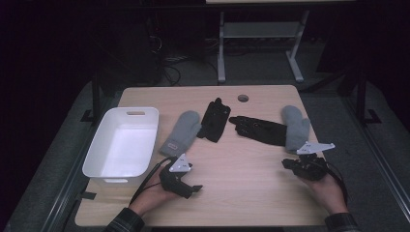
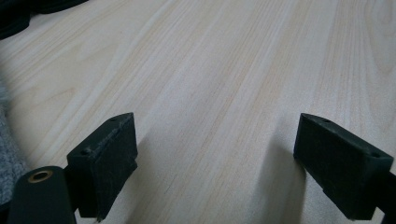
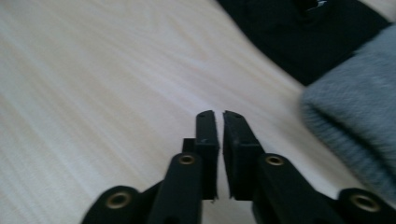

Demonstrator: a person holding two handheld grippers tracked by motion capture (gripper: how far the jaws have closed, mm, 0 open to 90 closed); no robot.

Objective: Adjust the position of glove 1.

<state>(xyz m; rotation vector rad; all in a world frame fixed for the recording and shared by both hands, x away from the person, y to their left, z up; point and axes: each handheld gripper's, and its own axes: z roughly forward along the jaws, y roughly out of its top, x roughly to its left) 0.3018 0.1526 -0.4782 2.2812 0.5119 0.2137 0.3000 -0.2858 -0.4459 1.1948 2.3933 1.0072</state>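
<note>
Two grey mittens and two black gloves lie across the wooden table (image 1: 241,169). One grey mitten (image 1: 181,131) lies left of centre beside a black glove (image 1: 213,119). The other black glove (image 1: 258,129) lies to the right, against the second grey mitten (image 1: 296,126). My left gripper (image 1: 193,189) rests near the front edge, below the left mitten; its jaws stand wide open over bare wood (image 2: 215,140). My right gripper (image 1: 289,163) sits just below the right mitten, jaws shut with nothing between them (image 3: 219,116). That mitten (image 3: 359,112) and glove (image 3: 299,32) lie just ahead of it.
A white plastic bin (image 1: 123,145) stands empty at the table's left side. A round cable hole (image 1: 243,98) sits near the far edge. Beyond the table are a metal table frame (image 1: 261,43) and cables on the dark floor.
</note>
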